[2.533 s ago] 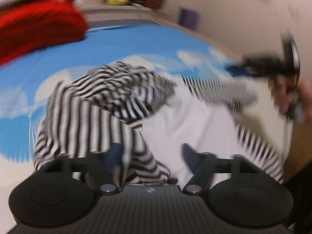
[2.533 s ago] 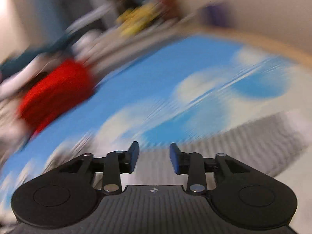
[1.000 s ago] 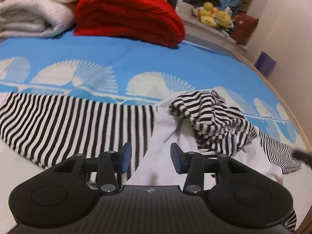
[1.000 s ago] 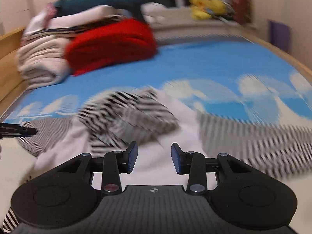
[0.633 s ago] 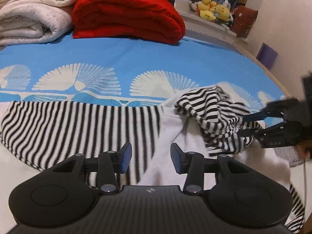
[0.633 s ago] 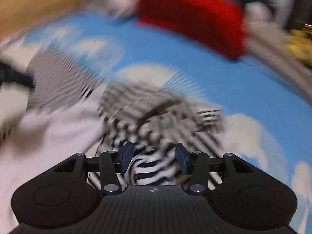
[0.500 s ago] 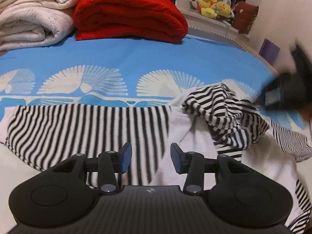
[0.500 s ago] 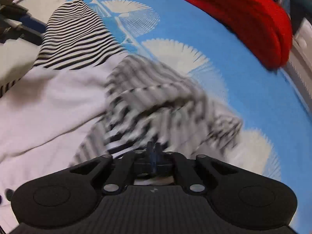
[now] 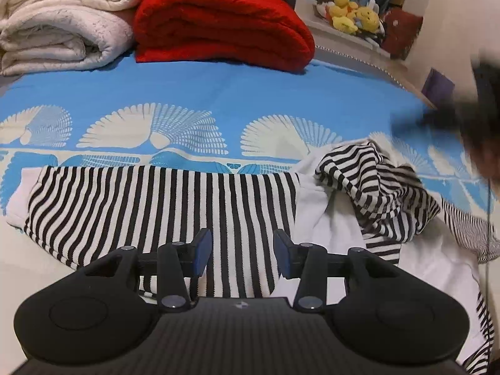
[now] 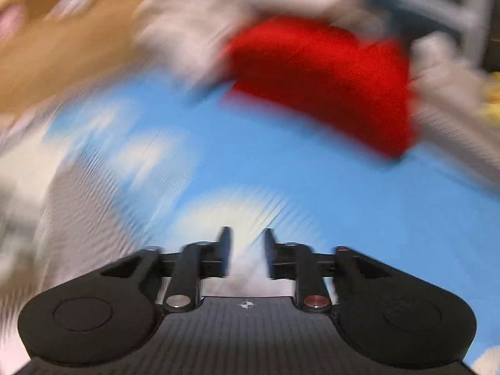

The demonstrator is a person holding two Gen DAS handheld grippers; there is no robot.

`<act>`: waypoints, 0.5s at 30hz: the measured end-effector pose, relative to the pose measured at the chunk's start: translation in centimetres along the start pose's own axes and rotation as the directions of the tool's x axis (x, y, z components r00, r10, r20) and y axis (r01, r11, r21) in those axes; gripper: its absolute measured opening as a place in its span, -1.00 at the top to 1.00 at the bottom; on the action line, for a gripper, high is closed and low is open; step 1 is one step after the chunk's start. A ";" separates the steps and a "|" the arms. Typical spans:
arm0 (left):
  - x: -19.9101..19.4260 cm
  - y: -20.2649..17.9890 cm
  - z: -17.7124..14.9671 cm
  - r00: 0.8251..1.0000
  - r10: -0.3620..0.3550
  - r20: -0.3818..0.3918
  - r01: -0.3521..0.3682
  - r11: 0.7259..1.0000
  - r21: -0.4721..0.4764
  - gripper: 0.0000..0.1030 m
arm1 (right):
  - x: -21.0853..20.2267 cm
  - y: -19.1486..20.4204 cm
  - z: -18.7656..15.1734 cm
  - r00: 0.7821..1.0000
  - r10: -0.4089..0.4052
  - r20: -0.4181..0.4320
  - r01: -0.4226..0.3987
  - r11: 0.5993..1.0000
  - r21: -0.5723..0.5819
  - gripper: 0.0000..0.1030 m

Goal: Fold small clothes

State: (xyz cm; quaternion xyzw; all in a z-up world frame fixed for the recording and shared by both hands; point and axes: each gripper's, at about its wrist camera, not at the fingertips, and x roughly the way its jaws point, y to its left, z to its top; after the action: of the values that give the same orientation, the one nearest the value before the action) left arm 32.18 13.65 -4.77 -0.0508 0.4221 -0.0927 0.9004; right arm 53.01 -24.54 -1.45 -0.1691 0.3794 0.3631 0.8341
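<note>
- On the bed (image 9: pixel 218 87), our right gripper (image 10: pixel 245 250) has just released the bunched striped shirt (image 9: pixel 375 184); its jaws have been reopening, empty.
- Our left gripper (image 9: pixel 240 251) hovers apart over the spread sleeve (image 9: pixel 150 206); flattening remains.

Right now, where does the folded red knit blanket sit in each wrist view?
Left wrist: folded red knit blanket top centre, beside the rolled white quilt.
Right wrist: blurred, upper right.
Shared landmark: blue fan-patterned bedspread, below the blanket in both.

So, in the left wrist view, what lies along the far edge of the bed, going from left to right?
White blanket → red blanket → yellow plush toys → dark red cushion
</note>
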 end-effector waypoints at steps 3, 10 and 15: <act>0.2 -0.4 -0.2 1.000 0.007 -0.010 -0.006 1.000 0.014 0.06 | 1.7 3.2 -5.4 0.974 0.121 -0.191 -0.138 0.987 -0.080 0.10; 0.4 -1.7 -0.2 1.000 0.010 -0.001 -0.010 0.999 0.044 0.06 | 4.5 4.8 -7.0 0.929 -0.075 -0.362 -0.045 0.949 -0.312 0.76; 0.4 -1.3 0.0 1.000 0.014 0.004 -0.014 0.999 0.038 0.06 | -1.4 -1.8 3.4 0.945 -0.321 -0.054 0.293 0.911 -0.291 0.85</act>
State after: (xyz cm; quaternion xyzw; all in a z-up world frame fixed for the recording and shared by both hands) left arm 32.26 12.26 -4.88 -0.0306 0.4191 -0.0943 0.9025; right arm 55.40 -24.52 1.80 -0.3607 0.3346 0.2682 0.8282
